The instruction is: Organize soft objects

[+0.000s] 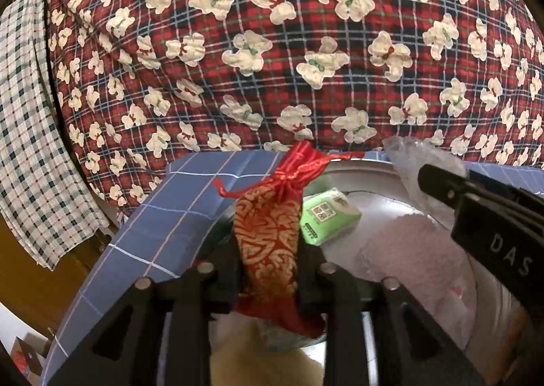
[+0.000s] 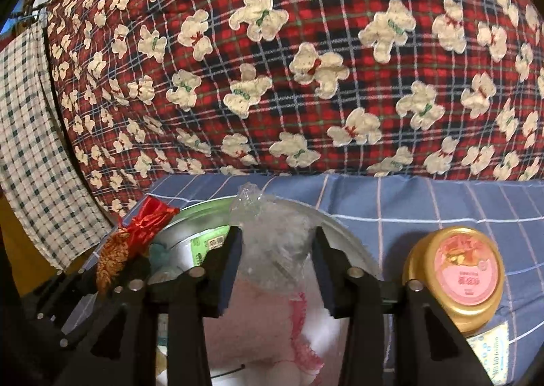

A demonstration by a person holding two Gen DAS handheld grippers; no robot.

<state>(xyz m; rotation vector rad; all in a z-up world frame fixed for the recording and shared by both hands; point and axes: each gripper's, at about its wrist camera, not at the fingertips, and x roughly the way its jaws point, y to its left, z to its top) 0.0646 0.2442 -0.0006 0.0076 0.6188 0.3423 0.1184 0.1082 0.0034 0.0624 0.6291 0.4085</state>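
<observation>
My left gripper (image 1: pixel 268 250) is shut on a red and gold drawstring pouch (image 1: pixel 268 226) and holds it over the left rim of a round metal basin (image 1: pixel 370 168). The pouch (image 2: pixel 136 233) also shows at the left in the right wrist view. My right gripper (image 2: pixel 277 250) is shut on a crumpled clear plastic bag (image 2: pixel 272 226) above the basin (image 2: pixel 353 243). In the basin lie a pink fluffy cloth (image 1: pixel 411 250), a green tissue pack (image 1: pixel 326 212) and a pink-trimmed white item (image 2: pixel 306 328).
The basin rests on a blue checked sheet (image 1: pixel 163 202). A large red plaid quilt with white bears (image 1: pixel 272 46) rises right behind it. A gold jar with a pink lid (image 2: pixel 459 274) stands right of the basin. A checked cloth (image 1: pixel 27 134) hangs at the left.
</observation>
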